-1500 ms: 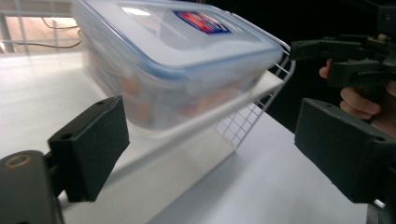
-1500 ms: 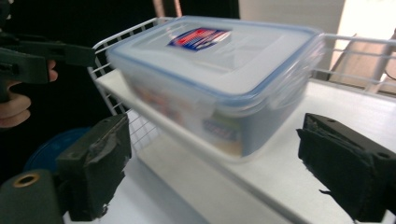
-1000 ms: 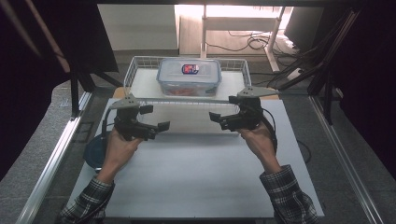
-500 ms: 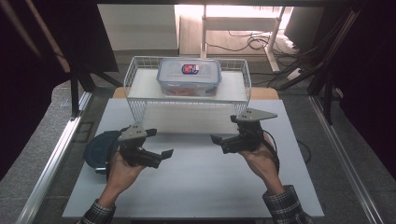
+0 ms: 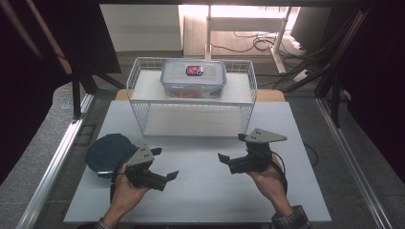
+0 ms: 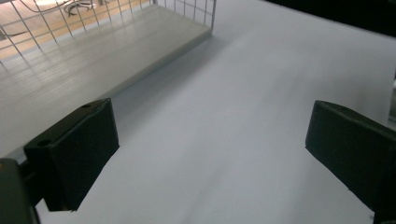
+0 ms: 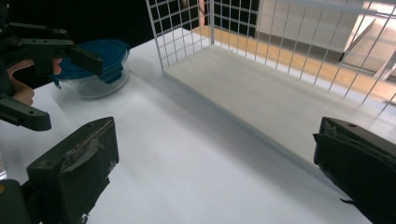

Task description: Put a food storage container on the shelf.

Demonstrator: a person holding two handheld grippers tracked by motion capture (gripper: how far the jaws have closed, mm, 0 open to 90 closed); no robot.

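Gaping left claw (image 6: 210, 154) over white table (image 6: 243, 116)

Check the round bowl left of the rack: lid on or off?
On. The round bowl wears its blue lid, seated flat over the clear rim.

one label: a small red, white and blue sticker (image 5: 194, 70) on the clear lid of the plastic food box (image 5: 193, 79), which stands on the upper shelf of the white wire rack (image 5: 138, 76). its print is too small and blurred to read. no other text, brand, number or sign legible.
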